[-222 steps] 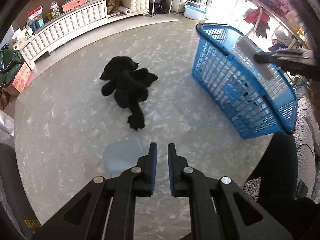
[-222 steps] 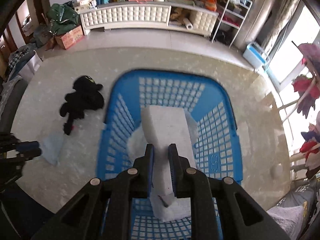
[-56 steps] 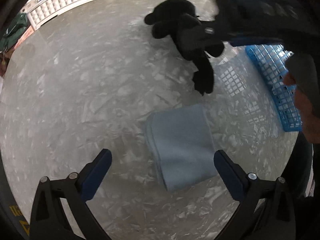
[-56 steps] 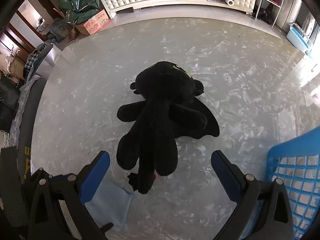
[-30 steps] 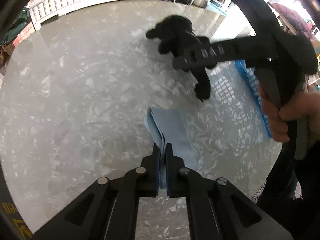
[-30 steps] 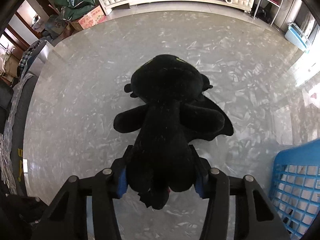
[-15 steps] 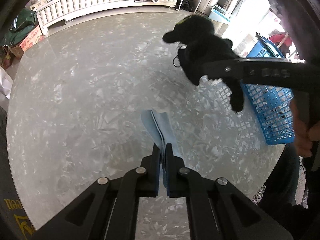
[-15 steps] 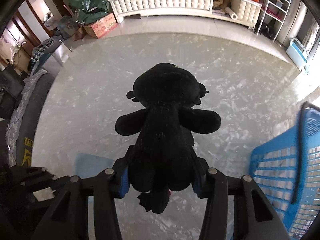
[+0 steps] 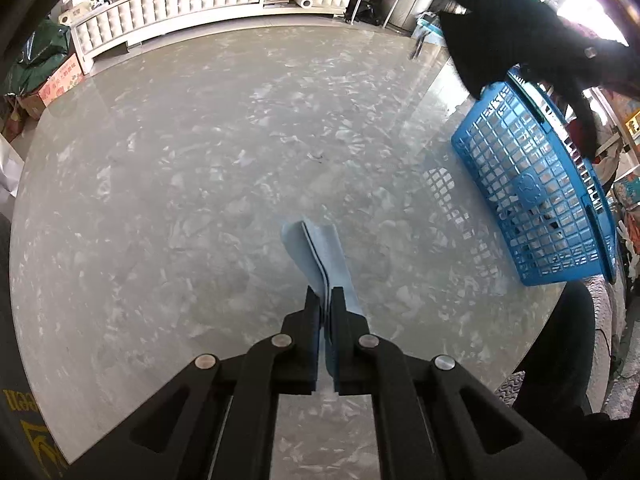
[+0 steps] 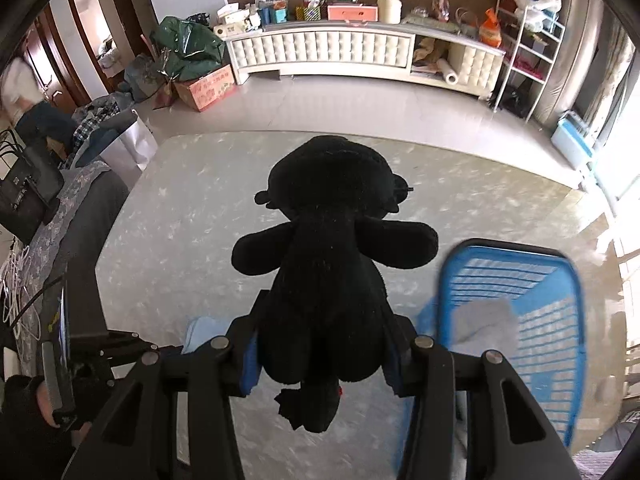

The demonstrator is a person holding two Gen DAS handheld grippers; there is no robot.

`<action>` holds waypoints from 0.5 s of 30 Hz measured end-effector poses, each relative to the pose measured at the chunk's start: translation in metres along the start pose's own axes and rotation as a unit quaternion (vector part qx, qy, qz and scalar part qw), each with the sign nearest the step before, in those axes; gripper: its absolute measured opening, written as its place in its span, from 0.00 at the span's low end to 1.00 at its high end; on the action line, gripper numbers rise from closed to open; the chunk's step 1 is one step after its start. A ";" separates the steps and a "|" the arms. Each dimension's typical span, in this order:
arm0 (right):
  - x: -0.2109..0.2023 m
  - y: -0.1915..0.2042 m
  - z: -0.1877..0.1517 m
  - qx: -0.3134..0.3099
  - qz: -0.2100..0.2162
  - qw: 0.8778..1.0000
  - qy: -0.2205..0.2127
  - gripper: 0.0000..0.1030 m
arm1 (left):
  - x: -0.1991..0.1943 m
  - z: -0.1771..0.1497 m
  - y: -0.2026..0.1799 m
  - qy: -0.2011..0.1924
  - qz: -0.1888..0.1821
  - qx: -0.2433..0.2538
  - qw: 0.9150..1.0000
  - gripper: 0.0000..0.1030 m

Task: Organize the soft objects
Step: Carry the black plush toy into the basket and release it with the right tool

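My left gripper (image 9: 325,300) is shut on a folded light blue cloth (image 9: 316,248) and holds it just above the grey marble table (image 9: 180,160). My right gripper (image 10: 320,344) is shut on a black plush toy (image 10: 324,256), held in the air beside the blue plastic basket (image 10: 520,304). The toy also shows in the left wrist view (image 9: 504,28), over the basket's (image 9: 532,184) far end. A white folded cloth (image 10: 484,320) lies in the basket.
The basket stands at the table's right edge. A white cabinet (image 9: 176,8) with clutter on top runs along the far wall. A cardboard box (image 10: 208,86) and bags stand on the floor at the left.
My right gripper closed on the black plush, lifted it off the table and carried it right toward the basket. My left gripper closed on the blue cloth and raised it.
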State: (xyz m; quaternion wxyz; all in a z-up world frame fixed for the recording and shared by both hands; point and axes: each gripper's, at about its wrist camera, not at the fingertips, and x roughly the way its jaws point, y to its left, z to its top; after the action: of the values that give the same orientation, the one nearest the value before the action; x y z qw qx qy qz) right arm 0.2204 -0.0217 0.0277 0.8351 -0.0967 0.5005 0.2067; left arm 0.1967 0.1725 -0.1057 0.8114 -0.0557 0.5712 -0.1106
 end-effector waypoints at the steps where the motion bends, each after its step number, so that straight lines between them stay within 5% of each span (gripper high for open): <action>1: -0.006 -0.006 -0.001 0.003 -0.005 1.000 -0.002 0.44 | 0.000 -0.001 -0.003 0.001 0.001 0.002 1.000 0.03; 15: -0.044 -0.070 -0.045 0.045 -0.060 0.997 -0.003 0.44 | -0.009 -0.007 -0.024 -0.005 0.008 0.005 1.000 0.03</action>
State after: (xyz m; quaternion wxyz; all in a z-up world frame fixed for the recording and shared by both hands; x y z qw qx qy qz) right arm 0.1969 -0.1120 0.0413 0.8511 -0.0881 0.5001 0.1333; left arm 0.1844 0.1519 -0.0949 0.8152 -0.0475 0.5673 -0.1068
